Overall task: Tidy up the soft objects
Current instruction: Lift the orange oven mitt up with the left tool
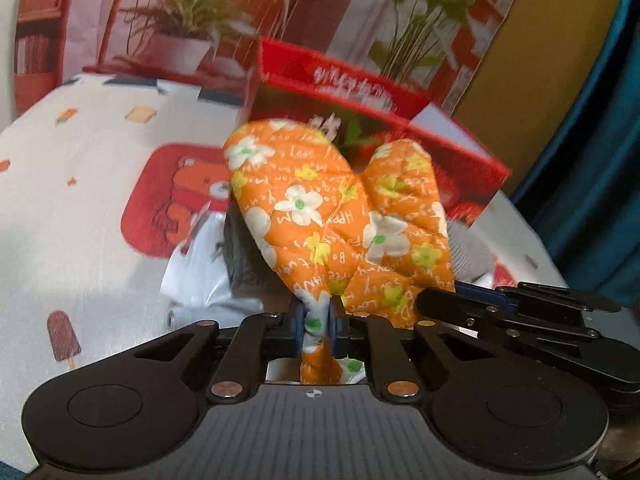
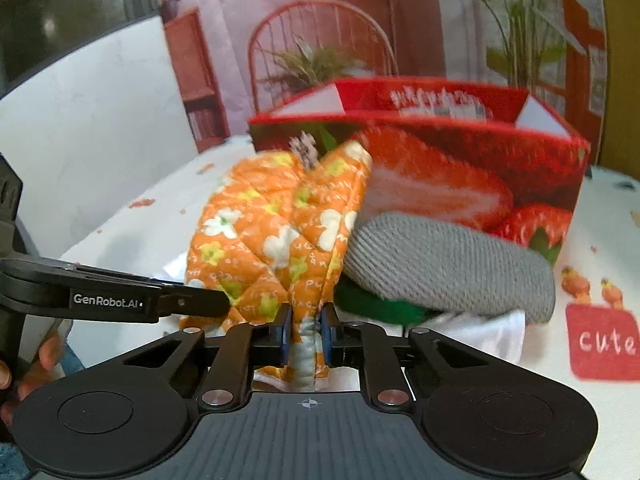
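Mitt-lifting is the step in hand, judging by how both grippers share one orange floral oven mitt. The left gripper has its jaws clamped on the mitt's cuff edge, and the right gripper pinches the same white-trimmed cuff a little along, so the two tools sit just beside each other. The mitt stands up from the jaws, its thumb and palm lobes rising in front of the red strawberry box, which is open at the top. The box serves as the landmark: the mitt is on its near side, apart from the wall as far as the blur lets anyone tell. A grey knitted item lies just in front of the box, to the right of the mitt, resting on something green and a crumpled white cloth. All of it sits on a printed tablecloth.

The next move probably calls for carrying the mitt up and over the box's near rim, high enough that the floppy upper half clears the edge, then letting both claws part together so it drops inside. Uneven release could leave it draped over the wall.
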A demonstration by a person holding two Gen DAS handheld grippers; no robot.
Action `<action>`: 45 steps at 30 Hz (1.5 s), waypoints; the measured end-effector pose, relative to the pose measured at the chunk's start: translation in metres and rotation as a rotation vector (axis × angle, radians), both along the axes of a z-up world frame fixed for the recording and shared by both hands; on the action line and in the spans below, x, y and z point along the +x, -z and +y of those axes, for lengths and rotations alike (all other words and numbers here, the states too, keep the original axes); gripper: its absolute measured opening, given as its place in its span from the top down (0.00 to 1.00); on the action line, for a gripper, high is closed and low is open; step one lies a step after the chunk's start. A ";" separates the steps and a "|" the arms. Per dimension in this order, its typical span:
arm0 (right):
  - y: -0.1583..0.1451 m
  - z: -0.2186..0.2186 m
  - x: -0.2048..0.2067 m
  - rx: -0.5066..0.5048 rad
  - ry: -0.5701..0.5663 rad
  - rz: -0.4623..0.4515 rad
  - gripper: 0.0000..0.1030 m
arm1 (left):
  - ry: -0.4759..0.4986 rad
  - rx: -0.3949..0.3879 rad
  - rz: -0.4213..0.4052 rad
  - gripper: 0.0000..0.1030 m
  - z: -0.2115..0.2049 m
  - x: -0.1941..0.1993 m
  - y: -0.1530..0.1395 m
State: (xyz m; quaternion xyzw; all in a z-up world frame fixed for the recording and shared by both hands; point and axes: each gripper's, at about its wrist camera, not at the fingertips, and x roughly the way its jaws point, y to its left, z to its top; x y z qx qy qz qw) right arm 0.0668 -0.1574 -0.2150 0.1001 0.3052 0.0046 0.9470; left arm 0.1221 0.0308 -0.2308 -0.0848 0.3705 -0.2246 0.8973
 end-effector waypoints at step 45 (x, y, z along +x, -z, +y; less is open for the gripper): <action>-0.078 -0.103 0.161 0.039 0.151 -0.120 0.88 | -0.010 0.092 -0.078 0.90 -0.072 0.182 -0.082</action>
